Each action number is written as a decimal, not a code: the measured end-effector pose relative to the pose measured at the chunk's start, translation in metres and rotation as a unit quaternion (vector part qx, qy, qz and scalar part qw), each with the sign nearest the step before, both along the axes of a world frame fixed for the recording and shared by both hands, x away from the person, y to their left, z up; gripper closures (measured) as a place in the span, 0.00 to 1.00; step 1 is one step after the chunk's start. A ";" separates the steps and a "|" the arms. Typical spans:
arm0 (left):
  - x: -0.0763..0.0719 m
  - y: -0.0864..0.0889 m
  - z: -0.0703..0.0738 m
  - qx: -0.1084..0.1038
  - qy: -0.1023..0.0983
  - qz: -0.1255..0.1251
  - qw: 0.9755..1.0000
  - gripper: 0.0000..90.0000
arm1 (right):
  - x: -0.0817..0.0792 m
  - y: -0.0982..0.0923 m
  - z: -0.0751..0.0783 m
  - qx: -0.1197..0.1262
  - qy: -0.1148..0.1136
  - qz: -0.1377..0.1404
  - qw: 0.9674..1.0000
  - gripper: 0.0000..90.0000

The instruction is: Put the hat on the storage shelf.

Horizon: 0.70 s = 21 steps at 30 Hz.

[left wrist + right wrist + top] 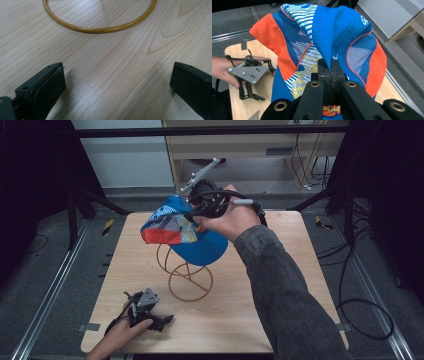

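While right gripper (331,65) pinches cap (329,37) above wire stand (186,272), left gripper (117,82) wide, bare table (112,62) between.

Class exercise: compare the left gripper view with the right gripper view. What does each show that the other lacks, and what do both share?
Left gripper view alone: the gold wire ring lying on the table, between the left tool's open jaws. Right gripper view alone: the right tool shut on a fold of the blue and orange cap, with the left hand farther off. Shared: the light wooden table.
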<state>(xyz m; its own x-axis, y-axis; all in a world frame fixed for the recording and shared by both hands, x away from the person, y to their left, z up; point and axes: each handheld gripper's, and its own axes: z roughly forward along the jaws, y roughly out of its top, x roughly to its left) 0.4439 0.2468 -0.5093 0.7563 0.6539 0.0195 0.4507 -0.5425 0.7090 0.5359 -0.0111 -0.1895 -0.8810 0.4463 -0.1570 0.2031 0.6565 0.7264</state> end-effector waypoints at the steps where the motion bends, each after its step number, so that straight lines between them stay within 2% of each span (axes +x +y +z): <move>1: 0.000 0.000 0.000 0.000 0.000 0.000 1.000 0.00 | 0.001 0.002 0.000 0.000 0.002 0.000 1.000 1.00; 7: 0.000 0.000 0.000 0.000 0.000 0.000 1.000 0.00 | 0.007 0.015 -0.002 -0.009 0.010 0.004 1.000 1.00; 12: 0.000 0.000 0.000 0.000 0.000 -0.001 1.000 0.00 | 0.010 0.025 -0.010 -0.027 0.014 0.008 0.999 1.00; 21: 0.000 0.000 0.000 0.000 0.000 -0.001 1.000 0.00 | 0.016 0.031 -0.020 -0.032 0.023 0.008 0.999 1.00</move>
